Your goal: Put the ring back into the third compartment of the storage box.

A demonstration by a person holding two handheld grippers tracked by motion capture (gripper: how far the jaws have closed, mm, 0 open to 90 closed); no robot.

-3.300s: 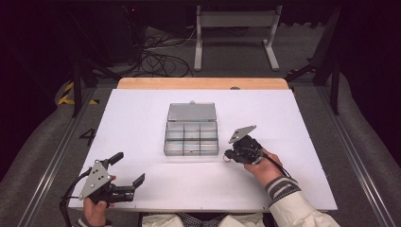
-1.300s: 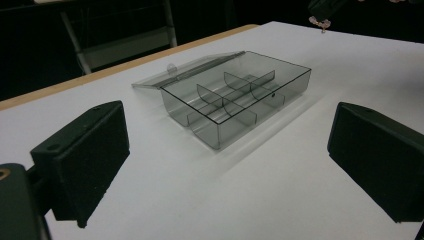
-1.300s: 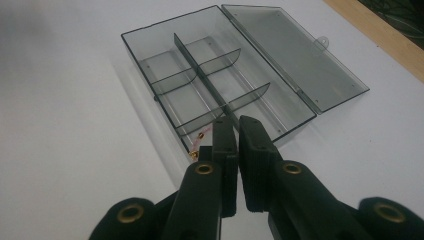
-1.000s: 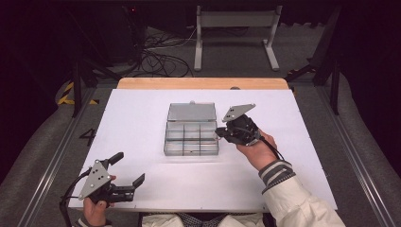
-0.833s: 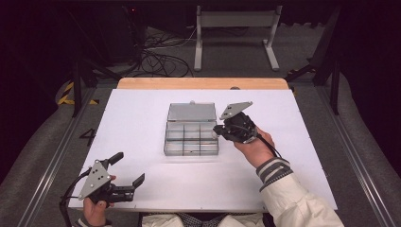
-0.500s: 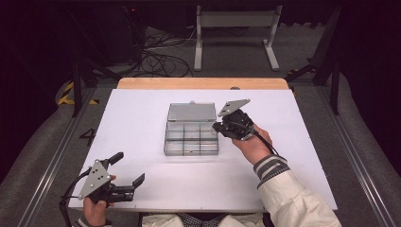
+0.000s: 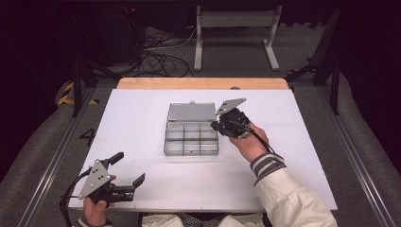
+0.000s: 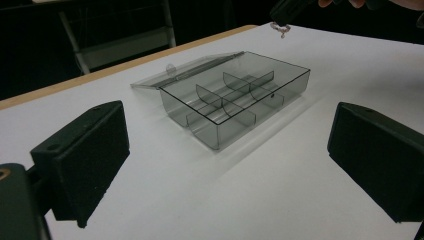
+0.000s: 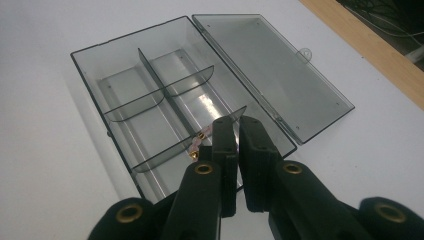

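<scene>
Here, right hand-held gripper (image 9: 231, 125) – pinching small pink trinket (image 9: 199, 142) – above open compartment box (image 9: 125, 65).

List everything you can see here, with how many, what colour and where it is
compartment box: one, clear smoky grey, table middle, lid open flat toward the far edge, dividers inside
small pinkish item: one, pink with gold ends, at the right gripper's jaw tips, above the box
table: one, white top, wooden strip along the far edge
metal stand: one, light grey, on the floor beyond the table
cables: a tangle, black, on the floor beyond the table
left gripper: one, black, near-left table corner, jaws wide open, empty
right gripper: one, black, at the box's right edge, jaws shut on the small pinkish item
</scene>
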